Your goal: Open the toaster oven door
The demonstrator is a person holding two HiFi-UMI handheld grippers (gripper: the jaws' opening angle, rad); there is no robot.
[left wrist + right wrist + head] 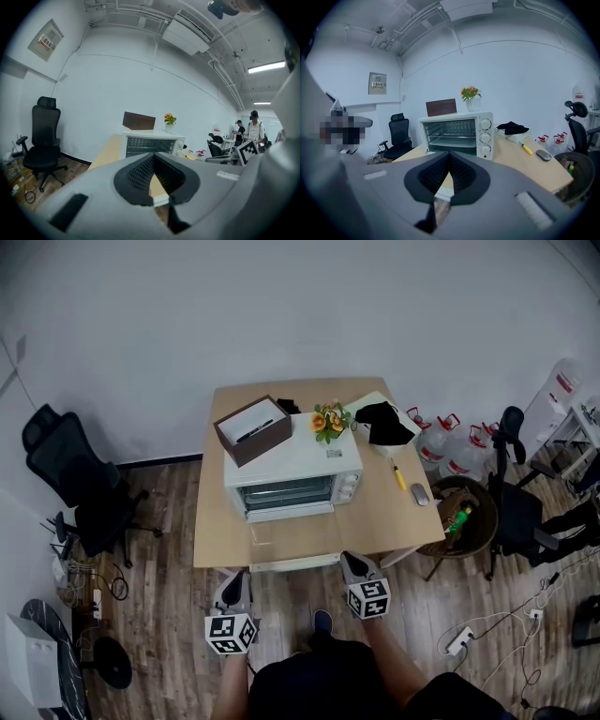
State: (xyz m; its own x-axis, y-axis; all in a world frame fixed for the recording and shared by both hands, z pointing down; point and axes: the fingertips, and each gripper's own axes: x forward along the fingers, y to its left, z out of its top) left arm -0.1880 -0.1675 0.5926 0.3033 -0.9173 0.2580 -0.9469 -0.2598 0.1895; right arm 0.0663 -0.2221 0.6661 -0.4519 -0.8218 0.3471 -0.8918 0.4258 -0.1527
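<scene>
The toaster oven [292, 474] stood at the middle of the bench [216, 521], its front turned toward the person. Its door [292, 535] seemed to be lying already lowered, flat over the bench. The racks showed bare in the right gripper view, and the white handle [295, 563] reached the bench's near edge. That handle ran left to right across the person's front, straight ahead of both grippers. The right gripper [352, 562] hung just beside the handle's right end, jaws closed on nothing. The left gripper [235, 579], likewise closed and empty, sat lower and off the handle's left end, so the right was nearer. A brown box [253, 429] and flowers [328, 420] rested on the oven's top.
</scene>
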